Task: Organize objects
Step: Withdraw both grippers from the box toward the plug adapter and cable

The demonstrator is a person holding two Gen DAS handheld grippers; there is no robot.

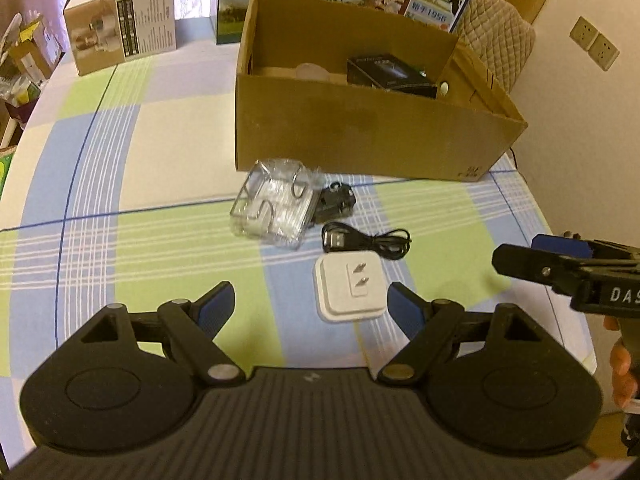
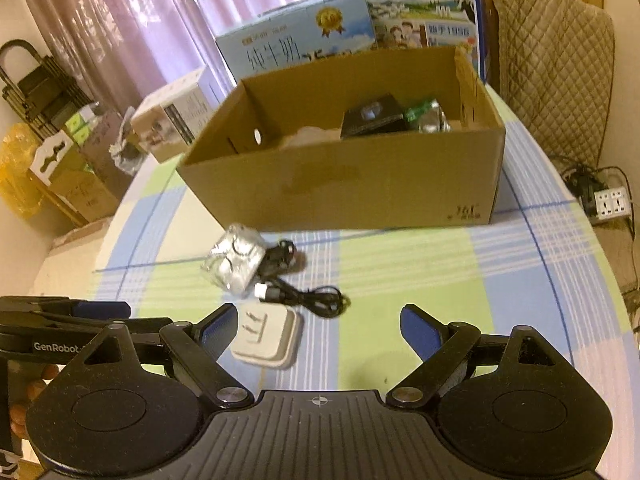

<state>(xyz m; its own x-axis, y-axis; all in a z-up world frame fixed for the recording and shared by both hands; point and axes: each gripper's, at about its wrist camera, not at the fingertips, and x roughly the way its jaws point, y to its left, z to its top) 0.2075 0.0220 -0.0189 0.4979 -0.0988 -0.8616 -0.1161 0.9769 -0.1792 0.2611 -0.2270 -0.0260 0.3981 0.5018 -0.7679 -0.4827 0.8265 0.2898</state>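
A white plug adapter [image 1: 350, 287] lies on the checked tablecloth, prongs up, just ahead of my open left gripper [image 1: 310, 304]. It also shows in the right wrist view [image 2: 266, 334], beside the left finger of my open right gripper [image 2: 316, 322]. Behind it lie a black USB cable [image 1: 366, 242], a small black item [image 1: 336, 200] and a clear plastic case [image 1: 274, 208]. The open cardboard box [image 1: 360, 136] stands behind them and holds a black box [image 1: 386, 70] and a green wrapped item [image 2: 426, 114]. The right gripper enters the left wrist view from the right [image 1: 516, 258].
A white product box [image 1: 120, 38] stands at the far left of the table. A blue milk carton box [image 2: 296, 42] stands behind the cardboard box. A quilted chair [image 2: 548, 68] is at the far right. A power strip [image 2: 612, 200] lies on the floor.
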